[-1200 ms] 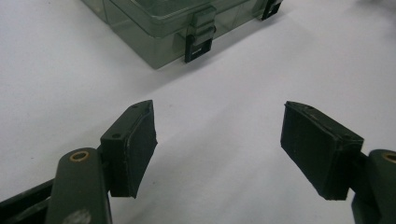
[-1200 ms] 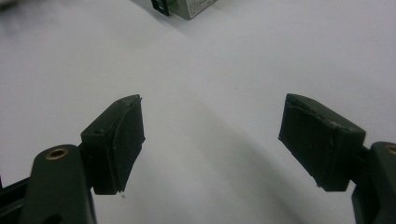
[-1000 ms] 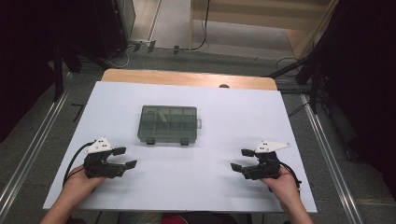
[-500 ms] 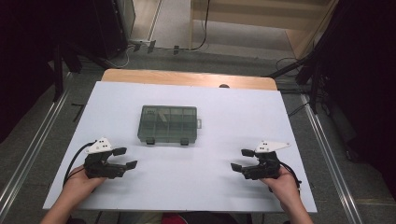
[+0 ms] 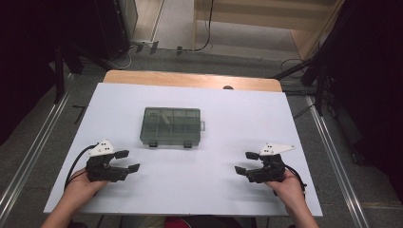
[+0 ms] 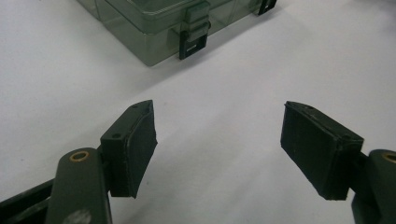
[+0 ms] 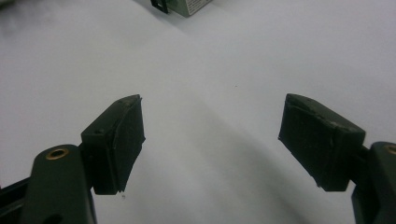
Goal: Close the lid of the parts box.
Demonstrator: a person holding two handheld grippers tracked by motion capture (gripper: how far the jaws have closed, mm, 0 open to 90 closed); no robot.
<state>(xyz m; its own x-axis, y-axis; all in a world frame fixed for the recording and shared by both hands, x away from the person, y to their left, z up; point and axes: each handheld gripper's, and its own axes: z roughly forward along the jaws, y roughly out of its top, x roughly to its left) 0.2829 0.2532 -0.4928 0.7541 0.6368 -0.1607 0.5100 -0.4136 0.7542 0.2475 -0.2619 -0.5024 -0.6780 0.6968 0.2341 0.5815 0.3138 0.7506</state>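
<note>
A closed green compartment box [image 5: 171,126] sits mid-worktop [image 5: 228,114]; near its front corners the left gripper [image 5: 129,161] and right gripper [image 5: 246,162] rest, jaws spread, empty.

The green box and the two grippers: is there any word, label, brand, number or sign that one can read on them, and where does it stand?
None can be read. The compartment box carries no visible label, and its latch is plain. The left gripper and the right gripper show no print on their pads or plates.
</note>
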